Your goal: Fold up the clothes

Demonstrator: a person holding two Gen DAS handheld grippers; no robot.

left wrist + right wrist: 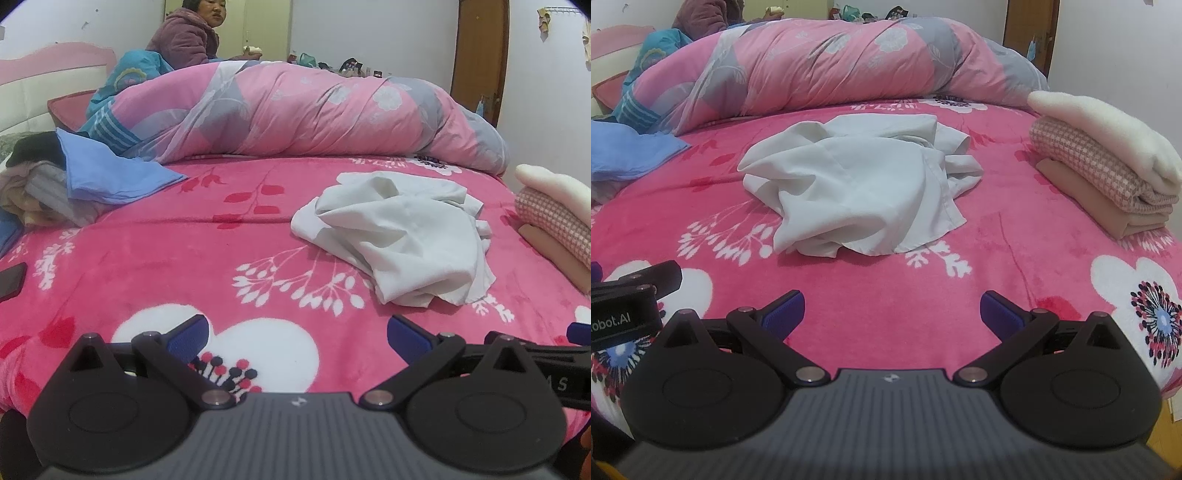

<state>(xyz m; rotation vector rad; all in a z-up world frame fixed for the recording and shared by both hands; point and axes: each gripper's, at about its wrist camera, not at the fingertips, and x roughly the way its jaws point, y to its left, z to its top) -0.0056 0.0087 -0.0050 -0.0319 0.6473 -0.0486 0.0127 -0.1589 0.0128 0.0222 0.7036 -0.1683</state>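
Both claws hover low over the bed's pink flowered blanket (1015,240), each spread wide and holding nothing. The left claw (297,338) has the crumpled white garment (399,236) ahead and to its right; from the right claw (892,310) the same white garment (857,184) lies straight ahead, well apart from the blue fingertips (785,312). How the garment's sleeves or hems run cannot be told, since its folds bury them. To the right of the right claw sits a stack of folded clothes (1108,173), cut off by the frame edge in the left view. Far left, a blue cloth (110,173) covers a heap of other garments, mostly hidden. Beyond lies a rolled pink quilt (314,114); a person (188,33) sits behind it, partly hidden.
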